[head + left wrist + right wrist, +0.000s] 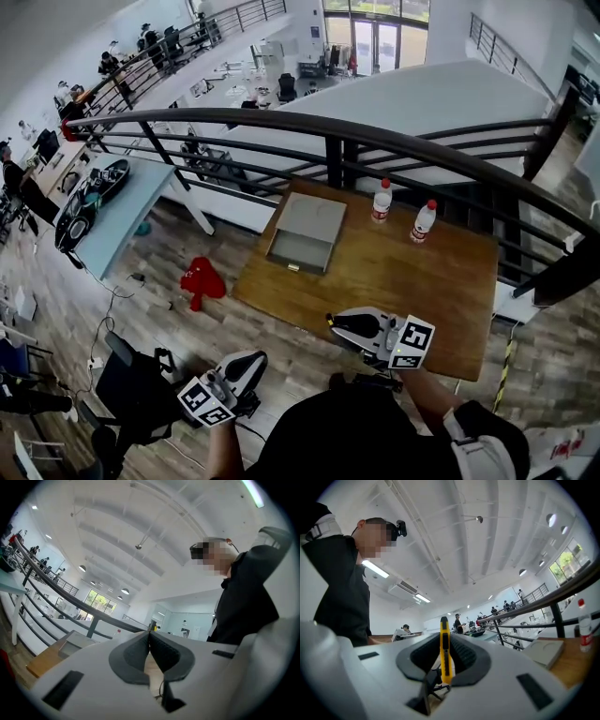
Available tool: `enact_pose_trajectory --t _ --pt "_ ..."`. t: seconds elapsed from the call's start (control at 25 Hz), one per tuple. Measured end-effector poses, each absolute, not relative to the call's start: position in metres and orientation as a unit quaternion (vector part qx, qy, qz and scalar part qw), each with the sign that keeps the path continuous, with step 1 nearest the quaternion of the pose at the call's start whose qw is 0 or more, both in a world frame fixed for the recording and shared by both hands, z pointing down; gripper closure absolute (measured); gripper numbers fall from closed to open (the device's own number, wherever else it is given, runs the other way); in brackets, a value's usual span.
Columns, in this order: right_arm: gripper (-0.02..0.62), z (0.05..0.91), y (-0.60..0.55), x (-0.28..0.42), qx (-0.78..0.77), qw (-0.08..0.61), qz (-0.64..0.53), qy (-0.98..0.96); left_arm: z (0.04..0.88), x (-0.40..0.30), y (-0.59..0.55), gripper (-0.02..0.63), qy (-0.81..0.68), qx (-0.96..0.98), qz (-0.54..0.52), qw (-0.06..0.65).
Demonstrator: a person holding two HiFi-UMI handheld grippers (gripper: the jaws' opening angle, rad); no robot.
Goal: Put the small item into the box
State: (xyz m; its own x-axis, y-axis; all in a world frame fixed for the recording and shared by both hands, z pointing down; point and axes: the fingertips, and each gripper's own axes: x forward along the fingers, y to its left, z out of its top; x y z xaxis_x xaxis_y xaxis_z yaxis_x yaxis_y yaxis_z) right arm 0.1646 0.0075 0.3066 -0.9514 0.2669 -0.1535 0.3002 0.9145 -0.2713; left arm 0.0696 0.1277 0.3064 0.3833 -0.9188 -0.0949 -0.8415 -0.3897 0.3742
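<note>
the right gripper [339, 323] has its jaws clamped on a thin yellow utility knife [445, 653], over the near edge of the wooden table [403, 272]. the left gripper [150, 637], jaws pressed together and empty, hangs nearer and left. the open grey box [312, 216] lies far left on the table, well apart from the knife.

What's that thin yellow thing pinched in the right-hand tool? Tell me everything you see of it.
The yellow item is a slim, flat strip, plastic by its look, with a black stripe down its facing edge; it resembles a small utility knife, though I can't be sure. It stands upright, clamped between the dark ribbed pads of the right gripper, its rounded top poking above them. Nothing else touches it.
</note>
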Motion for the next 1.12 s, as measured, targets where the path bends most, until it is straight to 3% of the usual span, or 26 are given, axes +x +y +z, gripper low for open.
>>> enact_pose_trajectory --t 0.6,0.92,1.12 --pt "0.523 0.347 -0.037 0.154 0.079 0.062 -0.169 0.981 0.349 0.057 0.065 0.591 -0.481 0.849 -0.130 0.177" --pt "0.523 0.341 -0.070 0.126 0.015 0.041 -0.158 0.986 0.353 0.016 0.012 0.591 -0.422 0.876 -0.148 0.182" --pt "0.523 0.326 -0.077 0.082 -0.007 0.034 -0.147 0.989 0.350 -0.049 -0.017 0.591 -0.416 0.882 -0.144 0.167"
